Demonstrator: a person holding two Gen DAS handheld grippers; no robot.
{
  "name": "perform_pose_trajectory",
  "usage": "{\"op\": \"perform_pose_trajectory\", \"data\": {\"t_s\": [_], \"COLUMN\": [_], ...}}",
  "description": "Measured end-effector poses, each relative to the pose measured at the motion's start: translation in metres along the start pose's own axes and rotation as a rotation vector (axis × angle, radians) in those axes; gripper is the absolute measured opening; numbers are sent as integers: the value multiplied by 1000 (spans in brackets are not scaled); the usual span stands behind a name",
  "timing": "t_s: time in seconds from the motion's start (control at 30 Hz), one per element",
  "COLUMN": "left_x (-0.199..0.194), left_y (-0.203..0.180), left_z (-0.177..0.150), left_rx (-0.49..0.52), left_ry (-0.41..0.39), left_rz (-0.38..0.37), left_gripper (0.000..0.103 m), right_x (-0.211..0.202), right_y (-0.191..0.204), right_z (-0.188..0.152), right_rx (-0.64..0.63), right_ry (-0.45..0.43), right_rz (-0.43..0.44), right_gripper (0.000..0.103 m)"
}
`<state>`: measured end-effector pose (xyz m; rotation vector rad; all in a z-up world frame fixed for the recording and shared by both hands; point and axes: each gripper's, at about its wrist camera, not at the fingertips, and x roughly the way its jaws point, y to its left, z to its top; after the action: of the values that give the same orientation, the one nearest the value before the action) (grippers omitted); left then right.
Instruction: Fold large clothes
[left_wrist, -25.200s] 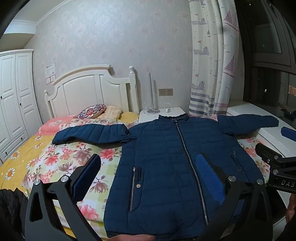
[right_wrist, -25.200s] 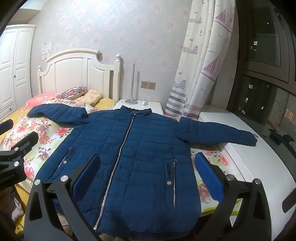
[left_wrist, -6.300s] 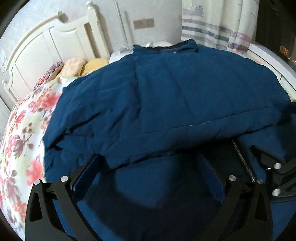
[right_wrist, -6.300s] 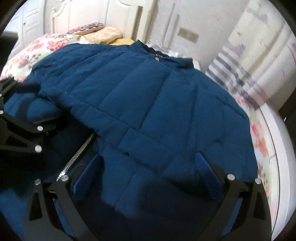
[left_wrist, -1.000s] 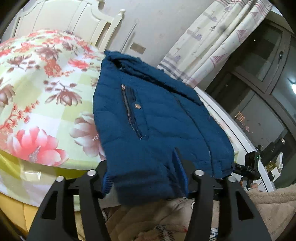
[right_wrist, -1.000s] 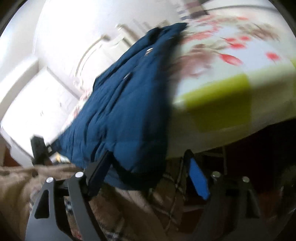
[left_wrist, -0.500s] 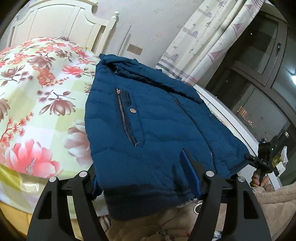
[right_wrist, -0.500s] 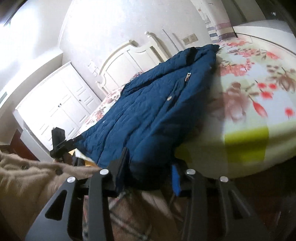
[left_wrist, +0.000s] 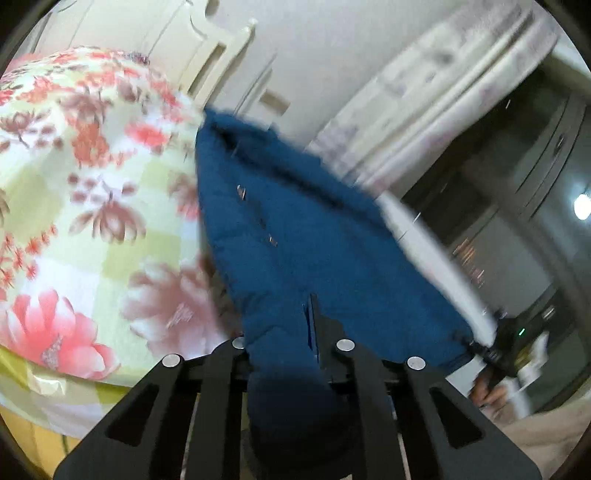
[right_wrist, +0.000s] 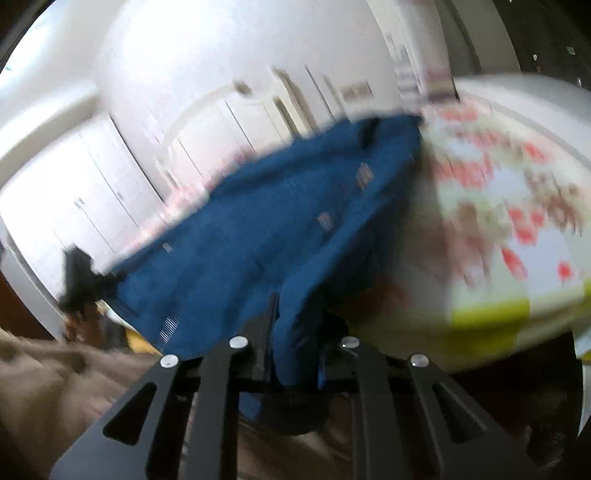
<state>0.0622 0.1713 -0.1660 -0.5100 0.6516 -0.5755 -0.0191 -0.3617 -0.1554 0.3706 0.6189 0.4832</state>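
The navy quilted jacket (left_wrist: 295, 236) lies on the floral bed, sleeves folded in, its hem at the near bed edge. My left gripper (left_wrist: 284, 328) is shut on the hem's left corner, and the fabric bunches between the jaws. My right gripper (right_wrist: 295, 332) is shut on the hem's right corner of the jacket (right_wrist: 258, 229). Each gripper shows at the far end of the hem in the other's view: the right one (left_wrist: 498, 343) and the left one (right_wrist: 79, 280). Both views are motion-blurred.
The floral bedspread (left_wrist: 85, 206) spreads left of the jacket and, in the right wrist view (right_wrist: 517, 206), to its right. A white headboard (left_wrist: 207, 48), a curtain (left_wrist: 443, 85) and a dark window (left_wrist: 535, 206) stand behind. White wardrobes (right_wrist: 92, 192) line the wall.
Both grippers have closed from open onto the jacket's hem corners. The hem has lifted off the bed edge and both cameras are swinging, blurring the views.
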Motion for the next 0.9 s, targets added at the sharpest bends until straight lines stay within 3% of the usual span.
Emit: {"op": "perform_pose_trajectory", "data": {"t_s": [0.1,0.23,0.33,0.43,0.57,0.63,0.7,0.77,0.83,0.9], "left_x": [-31,-95,-133,-139,-90,-52,0,58,95,116], "left_y": [-17,-33,-34,-23,-18,-10,8,38,68,91], "left_z": [12,14,8,15,56,92,132,163,171,172], "left_rx": [-4,-13,-19,-122,-186,-212,-291,-396,-523,-619], "left_ry": [-65,-136,-149,-113,-62,-33,5,95,183,252], "left_rz": [-69,-160,-220,-315,-300,-295,-240,-142,-43,-18], "left_gripper": [8,8,9,10,11,12,14,14,15,19], "right_x": [-35,-79,-113,-124,-69,-22,19,68,102,115], "right_y": [30,72,94,102,80,59,38,4,-27,-45], "right_z": [26,37,35,43,97,137,169,192,198,194], "right_rx": [-44,-135,-194,-202,-40,57,131,266,387,426], "right_ry": [-89,-123,-139,-173,-149,-114,-88,-44,-23,-63], "right_rz": [98,174,197,195,172,137,94,66,39,58], "right_gripper": [15,15,15,15,16,16,19,32,68,71]}}
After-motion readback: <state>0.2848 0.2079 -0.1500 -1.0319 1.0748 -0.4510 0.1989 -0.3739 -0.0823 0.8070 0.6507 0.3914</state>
